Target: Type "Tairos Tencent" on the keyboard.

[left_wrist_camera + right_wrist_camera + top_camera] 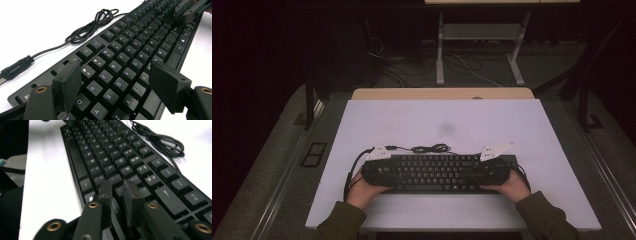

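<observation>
low in the centre of the high view, a black keyboard [434, 172] is lying flat on the white table [452, 125], its cable [430, 148] coiled just behind its far edge. the left gripper [116, 83] is hovering over the q-w-e-r end with its jaws spread wide, nothing between them, keys showing clear in the gap. the right gripper [117, 195] is sitting at the other end, jaws drawn nearly together right above the keycaps near the lower middle of its own view; whether they are pinching a key or just pressing down, i cannot tell. judging from this, both tools are positioned at the keyboard's two ends but no lift or shift looks under way yet, so most of the work is looking to be ahead.
</observation>
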`<state>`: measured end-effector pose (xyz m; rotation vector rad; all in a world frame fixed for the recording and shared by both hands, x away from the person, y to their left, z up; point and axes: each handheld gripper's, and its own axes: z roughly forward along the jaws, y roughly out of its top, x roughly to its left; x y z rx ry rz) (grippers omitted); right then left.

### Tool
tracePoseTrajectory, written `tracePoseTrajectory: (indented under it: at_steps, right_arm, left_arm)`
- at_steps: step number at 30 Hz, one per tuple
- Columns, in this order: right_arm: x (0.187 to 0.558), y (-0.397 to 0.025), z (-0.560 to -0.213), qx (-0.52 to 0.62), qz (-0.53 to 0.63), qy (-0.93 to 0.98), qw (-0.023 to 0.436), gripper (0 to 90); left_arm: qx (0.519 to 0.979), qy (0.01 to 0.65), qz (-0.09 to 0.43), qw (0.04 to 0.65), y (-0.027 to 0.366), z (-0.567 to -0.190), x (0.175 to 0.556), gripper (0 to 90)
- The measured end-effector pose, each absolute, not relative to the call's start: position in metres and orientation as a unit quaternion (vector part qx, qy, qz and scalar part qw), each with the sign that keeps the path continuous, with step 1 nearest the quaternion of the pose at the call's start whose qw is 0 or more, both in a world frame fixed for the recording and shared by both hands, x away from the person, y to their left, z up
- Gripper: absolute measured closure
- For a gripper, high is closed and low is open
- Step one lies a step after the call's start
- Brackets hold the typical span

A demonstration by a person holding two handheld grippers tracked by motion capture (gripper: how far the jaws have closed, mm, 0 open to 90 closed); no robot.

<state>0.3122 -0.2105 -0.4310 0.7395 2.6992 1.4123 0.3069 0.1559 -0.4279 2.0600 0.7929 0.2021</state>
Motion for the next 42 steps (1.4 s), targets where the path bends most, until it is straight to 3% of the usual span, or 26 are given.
tracePoseTrajectory:
  at_steps: [10, 16, 35, 42]
  right_arm:
    - [0.319, -0.199, -0.429, 0.249, 0.463, 0.851, 0.010, 48.3]
    - [0.323, -0.190, -0.427, 0.249, 0.470, 0.847, 0.011, 40.7]
    - [0.334, -0.170, -0.427, 0.255, 0.481, 0.839, 0.017, 32.7]
    - [0.338, -0.163, -0.427, 0.256, 0.481, 0.838, 0.017, 32.1]
  left_arm:
    - [0.831, 0.326, 0.083, 0.443, 0.157, -0.429, 0.308, 34.1]
    - [0.830, 0.329, 0.083, 0.444, 0.158, -0.429, 0.310, 42.6]
    - [0.833, 0.326, 0.079, 0.439, 0.153, -0.430, 0.314, 87.1]
    - [0.835, 0.328, 0.079, 0.435, 0.152, -0.432, 0.316, 88.9]
